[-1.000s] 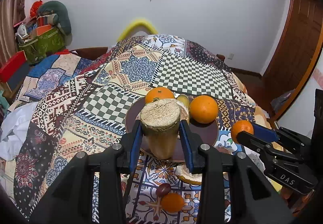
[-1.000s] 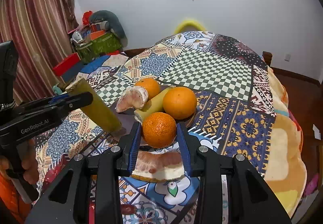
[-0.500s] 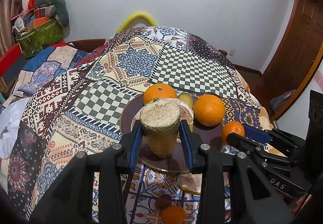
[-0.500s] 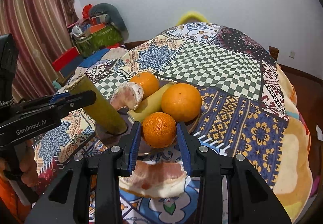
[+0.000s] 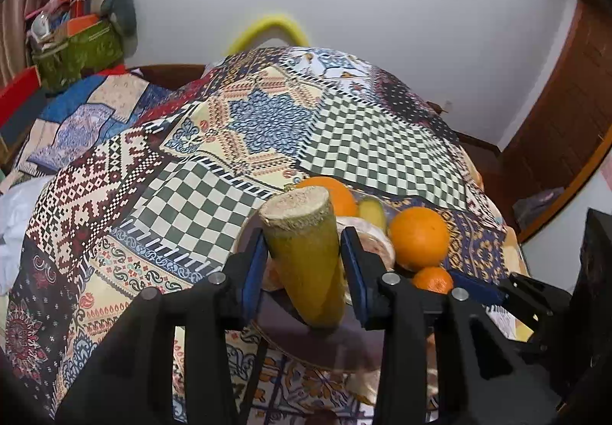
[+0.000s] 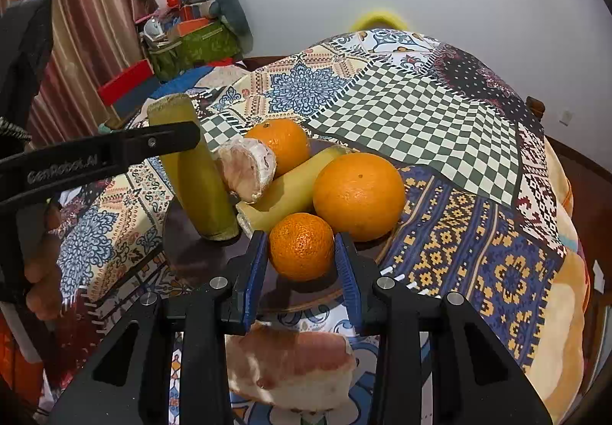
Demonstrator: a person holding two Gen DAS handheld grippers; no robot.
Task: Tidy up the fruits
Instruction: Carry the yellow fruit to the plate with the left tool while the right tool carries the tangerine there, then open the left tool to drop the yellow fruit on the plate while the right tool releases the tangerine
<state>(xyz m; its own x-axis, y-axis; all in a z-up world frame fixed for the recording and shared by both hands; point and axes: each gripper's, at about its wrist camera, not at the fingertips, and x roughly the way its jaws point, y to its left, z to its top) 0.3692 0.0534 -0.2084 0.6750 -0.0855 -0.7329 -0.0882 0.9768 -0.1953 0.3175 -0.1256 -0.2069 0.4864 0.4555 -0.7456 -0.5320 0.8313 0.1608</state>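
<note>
My left gripper (image 5: pixel 302 260) is shut on a yellow-green sugarcane piece (image 5: pixel 306 253), tilted with its lower end resting on the dark brown plate (image 5: pixel 290 341). My right gripper (image 6: pixel 302 260) is shut on a small mandarin (image 6: pixel 301 247) at the near part of the plate (image 6: pixel 191 256). On the plate lie a large orange (image 6: pixel 358 195), a second orange (image 6: pixel 281 144), a pale sugarcane piece (image 6: pixel 294 188) and a peeled pomelo piece (image 6: pixel 246 168). The left gripper and its sugarcane piece (image 6: pixel 195 165) show at the left of the right wrist view.
A pomelo segment (image 6: pixel 290 367) lies on the patterned quilt (image 6: pixel 420 111) just in front of the plate. The quilt covers a rounded surface that drops off at right. Bags and boxes (image 5: pixel 80 42) stack at far left by the wall.
Both grippers moved forward and down over the plate. The sugarcane piece tilted and its lower end came down onto the plate. The mandarin came down over the plate's near part.
</note>
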